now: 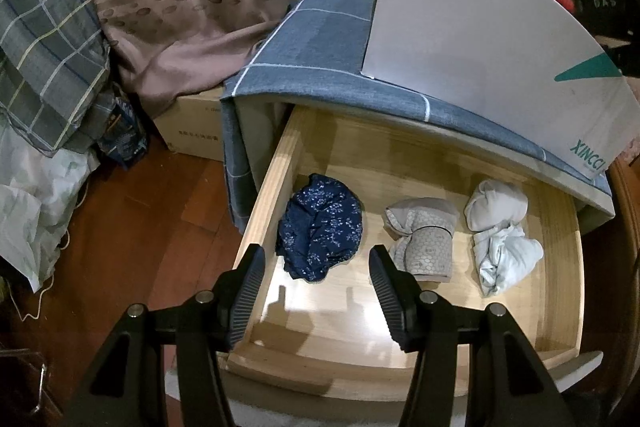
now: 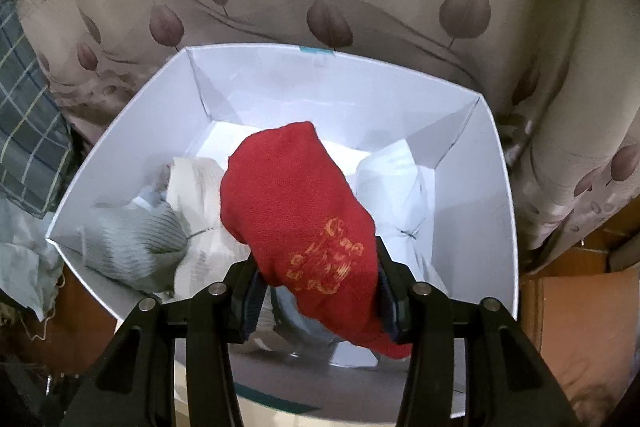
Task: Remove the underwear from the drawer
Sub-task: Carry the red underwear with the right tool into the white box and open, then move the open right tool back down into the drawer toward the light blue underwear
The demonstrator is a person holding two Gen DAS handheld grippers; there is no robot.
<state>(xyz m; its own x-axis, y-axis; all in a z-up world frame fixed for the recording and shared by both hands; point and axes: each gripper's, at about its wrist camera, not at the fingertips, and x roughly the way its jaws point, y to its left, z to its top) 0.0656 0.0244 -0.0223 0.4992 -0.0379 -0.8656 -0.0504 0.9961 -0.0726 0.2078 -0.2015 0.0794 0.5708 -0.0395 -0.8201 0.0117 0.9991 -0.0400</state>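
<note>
Drawer of pale wood [image 1: 400, 347] pulled open. Left gripper [image 1: 316, 263] spread, empty, poised over crumpled navy floral underwear [image 1: 320, 227]; grey honeycomb-print roll [image 1: 424, 239] and white bundle [image 1: 500, 235] alongside, likely next. Right gripper [image 2: 316, 287] pinching red knit underwear with gold print [image 2: 296, 203] above white cardboard box [image 2: 500, 211], presumably for dropping.

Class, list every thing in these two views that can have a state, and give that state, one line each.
Drawer: pulled open.
Navy floral garment: crumpled, in drawer.
Grey patterned garment: rolled, in drawer.
White garment: bunched, in drawer.
White box: open-topped, holding pale garments.
Red garment: gripped, above the box.
Left gripper: open, empty.
Right gripper: shut on red garment.
</note>
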